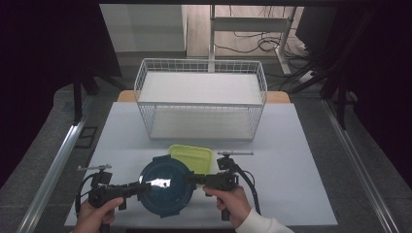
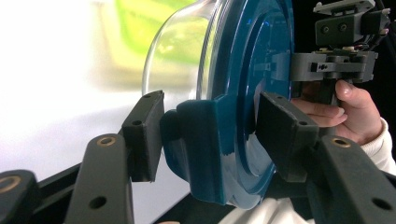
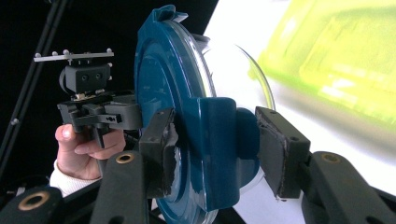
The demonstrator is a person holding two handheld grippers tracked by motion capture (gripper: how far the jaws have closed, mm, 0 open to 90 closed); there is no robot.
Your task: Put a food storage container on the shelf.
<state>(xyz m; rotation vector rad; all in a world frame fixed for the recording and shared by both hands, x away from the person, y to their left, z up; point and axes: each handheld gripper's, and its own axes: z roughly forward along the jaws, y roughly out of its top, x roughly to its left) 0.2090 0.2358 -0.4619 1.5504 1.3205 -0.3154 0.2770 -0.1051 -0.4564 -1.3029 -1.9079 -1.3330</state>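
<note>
High view: I have the round glass container with its dark blue lid held between both grippers near the front edge of the white table, and I judge it lifted off the surface. The left gripper takes the lid's clip tab on its left side, the right gripper the tab opposite. A lime-green lidded box lies just behind it, and a white wire basket stands farther back, well apart. Left gripper view: the jaws are pinching the blue clip tab, one pad under it on the glass side, the other on the lid's top face; the clear bowl bulges beyond. Right gripper view: same arrangement, jaws clamped across the opposite tab, with the left gripper and its hand visible past the lid. Handling note: glass bowl, so I judge it heavy, rigid and breakable; the glossy plastic looks slippery, and the tabs may hinge, so gripping them squarely on both sides at level height seems safest. Surface: smooth, matt white tabletop, little friction expected. Room: dark curtains at both sides, grey floor, a desk frame with loose cables behind.
</note>
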